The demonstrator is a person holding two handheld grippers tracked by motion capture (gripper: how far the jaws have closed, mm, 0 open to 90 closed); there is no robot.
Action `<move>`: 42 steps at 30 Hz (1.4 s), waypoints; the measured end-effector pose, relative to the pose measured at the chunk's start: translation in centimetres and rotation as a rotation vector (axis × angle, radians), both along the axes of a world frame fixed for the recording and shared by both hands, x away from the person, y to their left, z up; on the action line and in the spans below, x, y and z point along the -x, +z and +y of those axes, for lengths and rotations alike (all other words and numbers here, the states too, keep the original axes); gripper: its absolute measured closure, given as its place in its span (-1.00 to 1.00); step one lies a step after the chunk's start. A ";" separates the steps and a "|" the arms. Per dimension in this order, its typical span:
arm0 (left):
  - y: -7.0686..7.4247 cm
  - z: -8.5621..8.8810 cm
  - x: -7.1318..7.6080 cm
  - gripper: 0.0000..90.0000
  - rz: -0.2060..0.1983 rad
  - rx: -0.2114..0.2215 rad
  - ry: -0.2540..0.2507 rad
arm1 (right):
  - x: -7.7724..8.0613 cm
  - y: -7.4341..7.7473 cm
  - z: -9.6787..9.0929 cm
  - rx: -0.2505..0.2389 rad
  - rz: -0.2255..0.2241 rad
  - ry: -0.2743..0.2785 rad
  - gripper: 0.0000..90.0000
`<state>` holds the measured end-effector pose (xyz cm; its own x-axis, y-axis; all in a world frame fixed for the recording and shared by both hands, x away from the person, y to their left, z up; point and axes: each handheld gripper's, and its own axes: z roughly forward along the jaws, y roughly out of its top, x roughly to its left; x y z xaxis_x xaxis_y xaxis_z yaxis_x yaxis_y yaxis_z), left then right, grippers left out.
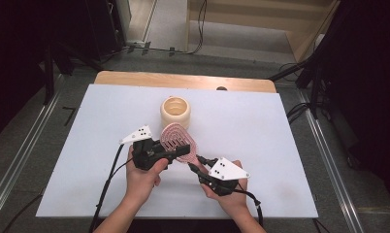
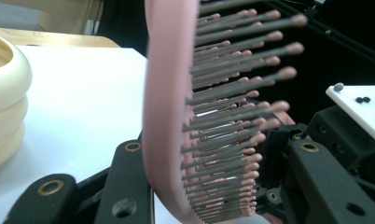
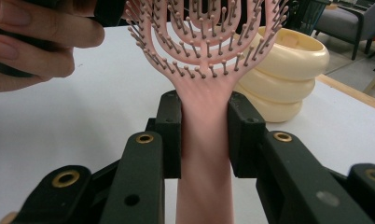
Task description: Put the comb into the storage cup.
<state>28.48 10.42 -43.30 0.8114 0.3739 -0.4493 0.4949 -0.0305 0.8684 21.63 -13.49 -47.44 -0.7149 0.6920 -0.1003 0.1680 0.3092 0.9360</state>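
A pink vented hairbrush is held above the white table between both grippers. In the right gripper view my right gripper is shut on the brush's handle, one pad on each side of it. My left gripper comes in from the left at the brush head. In the left gripper view the head stands edge-on between its jaws, the left jaw against the pink back and the right jaw at the bristle tips. A cream ribbed cup stands just behind the brush, apart from it.
A white board covers the wooden table, whose far edge shows behind it. Dark stands and cables line both sides of the table. A person's hands hold the grippers near the front edge.
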 end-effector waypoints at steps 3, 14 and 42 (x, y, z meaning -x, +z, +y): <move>0.0 0.0 0.0 0.36 0.006 0.018 -0.012 | 0.0 -0.1 0.1 0.002 -0.004 0.001 0.52; 0.6 0.4 0.2 0.43 -0.049 -0.024 -0.012 | -0.2 -0.3 0.7 -0.022 -0.051 0.005 0.01; 1.8 1.5 -0.6 0.43 -0.094 -0.070 0.041 | -0.7 -0.7 -4.3 -0.124 0.037 -0.023 -1.00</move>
<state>29.07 11.93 -41.47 0.8320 0.4356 -0.3435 0.4133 -0.0736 0.9076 22.32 -17.79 -48.11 -0.7001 0.7140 0.0129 0.2090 0.1875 0.9598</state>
